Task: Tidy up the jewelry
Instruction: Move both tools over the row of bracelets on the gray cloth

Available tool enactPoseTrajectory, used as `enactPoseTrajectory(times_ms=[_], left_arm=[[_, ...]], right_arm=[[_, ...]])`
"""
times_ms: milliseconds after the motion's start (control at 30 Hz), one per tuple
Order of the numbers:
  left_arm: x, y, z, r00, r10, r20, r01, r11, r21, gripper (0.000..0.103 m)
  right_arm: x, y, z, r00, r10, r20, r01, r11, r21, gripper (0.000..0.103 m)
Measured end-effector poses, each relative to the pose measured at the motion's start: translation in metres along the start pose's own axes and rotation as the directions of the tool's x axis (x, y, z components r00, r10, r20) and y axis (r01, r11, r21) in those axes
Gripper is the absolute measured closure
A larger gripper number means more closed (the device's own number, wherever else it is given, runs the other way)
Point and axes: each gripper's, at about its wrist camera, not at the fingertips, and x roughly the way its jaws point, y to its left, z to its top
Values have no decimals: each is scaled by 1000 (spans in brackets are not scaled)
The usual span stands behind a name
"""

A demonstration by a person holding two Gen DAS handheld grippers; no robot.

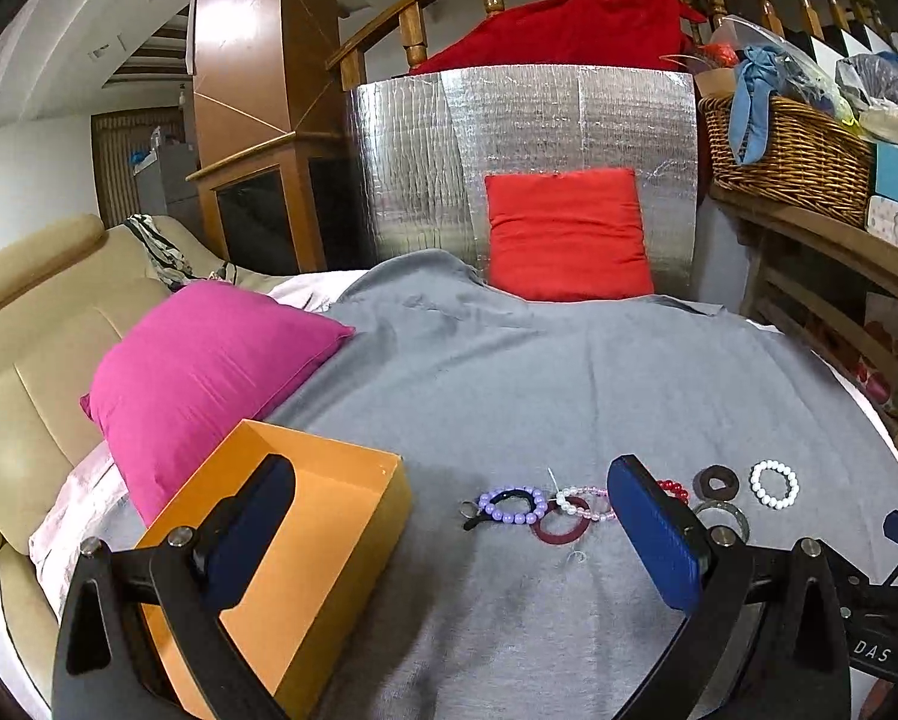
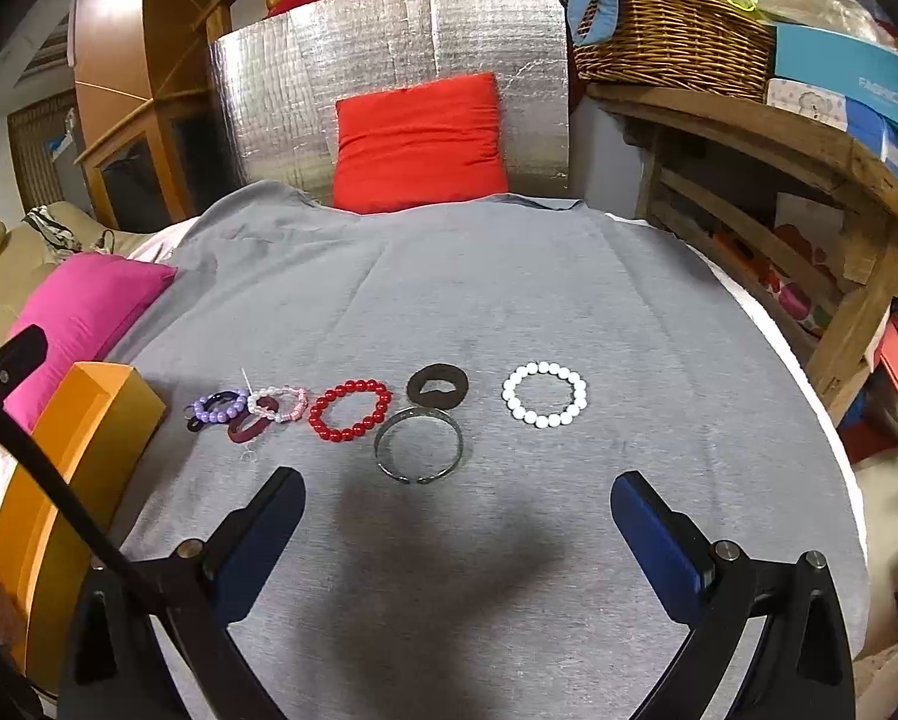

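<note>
Several bracelets lie in a row on the grey cloth: a purple bead bracelet, a pink and clear bead bracelet, a maroon ring, a red bead bracelet, a dark brown ring, a silver open bangle and a white bead bracelet. An empty orange box sits at the left. My left gripper hangs open above the cloth, its left finger over the box. My right gripper is open just short of the silver bangle.
A magenta pillow lies left of the box beside a beige sofa. A red pillow leans on a silver foil panel at the back. A wooden shelf with a wicker basket stands at the right.
</note>
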Motion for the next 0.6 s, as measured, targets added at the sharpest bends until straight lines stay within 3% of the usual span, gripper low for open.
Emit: enactPoseTrajectory(times_ms=[600], left_arm=[[21, 1, -9, 998, -39, -44, 38, 999, -27, 0]], right_arm=[[16, 20, 1, 999, 27, -45, -28, 999, -33, 0]])
